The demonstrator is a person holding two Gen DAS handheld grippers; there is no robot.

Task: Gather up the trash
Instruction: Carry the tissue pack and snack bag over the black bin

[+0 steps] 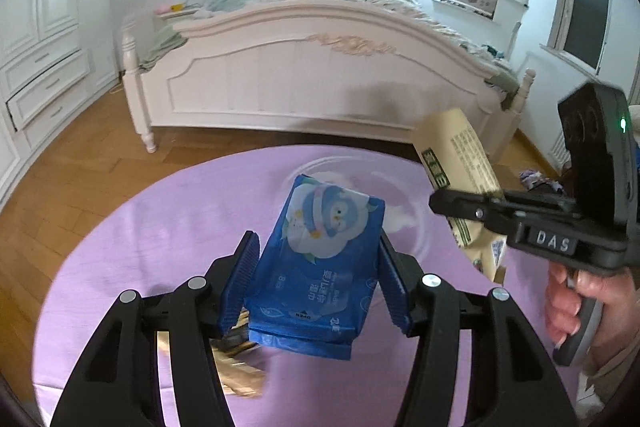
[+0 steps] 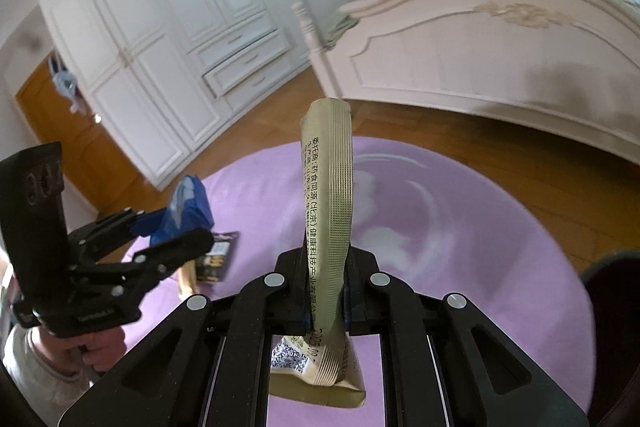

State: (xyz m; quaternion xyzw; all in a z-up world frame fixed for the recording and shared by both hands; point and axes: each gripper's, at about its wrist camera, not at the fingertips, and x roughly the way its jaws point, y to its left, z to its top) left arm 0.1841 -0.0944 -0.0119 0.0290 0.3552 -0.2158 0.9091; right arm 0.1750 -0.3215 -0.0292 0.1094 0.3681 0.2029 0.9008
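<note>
My left gripper (image 1: 316, 267) is shut on a blue wet-wipes pack (image 1: 320, 259) with a penguin print, lifted above the round purple table (image 1: 160, 227). The same pack (image 2: 188, 207) shows in the right wrist view at the left, in the left gripper (image 2: 172, 231). My right gripper (image 2: 324, 291) is shut on a beige-gold snack wrapper (image 2: 328, 207) that stands up between its pads. That wrapper (image 1: 460, 163) and the right gripper (image 1: 464, 205) appear at the right of the left wrist view, with a hand (image 1: 568, 303) on the handle.
A black snack packet (image 2: 218, 255) and a gold wrapper (image 1: 240, 375) lie on the purple table under the left gripper. Beyond the table are wood floor (image 1: 80, 155), a white bed (image 1: 312, 83) and white wardrobes (image 2: 152, 39) with an open drawer.
</note>
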